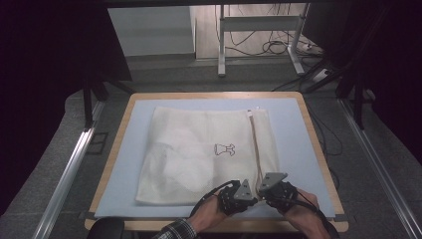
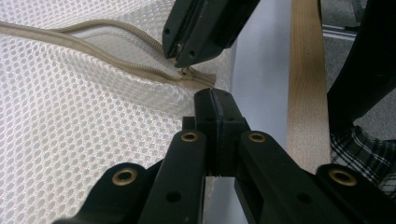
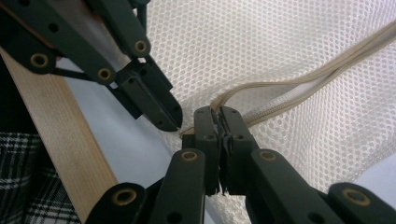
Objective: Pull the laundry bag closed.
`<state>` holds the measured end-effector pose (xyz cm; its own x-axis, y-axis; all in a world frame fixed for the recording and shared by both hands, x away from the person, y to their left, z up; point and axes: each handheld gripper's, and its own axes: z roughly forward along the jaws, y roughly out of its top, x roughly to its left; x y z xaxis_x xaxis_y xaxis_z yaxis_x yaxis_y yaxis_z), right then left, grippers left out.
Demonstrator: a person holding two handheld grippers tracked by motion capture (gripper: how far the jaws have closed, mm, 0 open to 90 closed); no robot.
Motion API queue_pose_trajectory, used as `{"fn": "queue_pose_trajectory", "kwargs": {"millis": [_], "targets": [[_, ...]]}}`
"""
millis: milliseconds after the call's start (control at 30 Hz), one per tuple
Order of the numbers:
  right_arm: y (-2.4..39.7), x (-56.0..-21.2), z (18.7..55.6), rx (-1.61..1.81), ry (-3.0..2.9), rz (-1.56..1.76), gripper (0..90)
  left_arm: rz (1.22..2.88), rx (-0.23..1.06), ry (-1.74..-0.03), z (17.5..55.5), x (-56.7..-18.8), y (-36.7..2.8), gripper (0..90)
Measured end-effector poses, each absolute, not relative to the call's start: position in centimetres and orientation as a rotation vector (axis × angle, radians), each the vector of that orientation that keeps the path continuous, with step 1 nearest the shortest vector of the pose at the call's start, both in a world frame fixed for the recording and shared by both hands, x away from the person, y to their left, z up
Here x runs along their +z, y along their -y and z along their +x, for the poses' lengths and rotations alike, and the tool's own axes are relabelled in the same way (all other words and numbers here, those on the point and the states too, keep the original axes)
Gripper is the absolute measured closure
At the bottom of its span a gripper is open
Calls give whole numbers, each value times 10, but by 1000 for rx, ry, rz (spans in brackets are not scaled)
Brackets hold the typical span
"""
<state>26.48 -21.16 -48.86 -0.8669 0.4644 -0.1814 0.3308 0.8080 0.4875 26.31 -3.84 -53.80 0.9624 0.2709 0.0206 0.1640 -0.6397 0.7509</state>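
Observation:
A white mesh bag [image 1: 199, 149] lies flat on a pale blue mat [image 1: 293, 144], with a beige zipper [image 1: 255, 144] running along its right side. Both grippers meet at the bag's near right corner. My left gripper [image 2: 212, 98] is shut, pinching the bag's corner fabric just past the zipper's end [image 2: 201, 80]. My right gripper [image 3: 217, 114] is shut on the zipper pull, where the zipper [image 3: 280, 88] runs into its jaws. Beyond the pull the two zipper tracks [image 2: 116, 60] lie apart. In the high view the left gripper [image 1: 256, 200] and right gripper [image 1: 262, 192] almost touch.
The mat covers a wooden table whose edge [image 1: 318, 149] runs close beside the bag's corner. A small garment symbol [image 1: 224, 148] is printed on the bag. Metal rails [image 1: 69, 169] flank the table. A desk frame [image 1: 221, 45] and floor cables [image 1: 273, 47] stand behind.

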Motion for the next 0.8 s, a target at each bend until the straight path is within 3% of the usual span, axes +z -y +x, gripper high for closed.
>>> {"fn": "queue_pose_trajectory", "kwargs": {"millis": [800], "targets": [[230,-490,286,780,-2607,694,861,2270,163,-308,263,-538,38,900]]}}
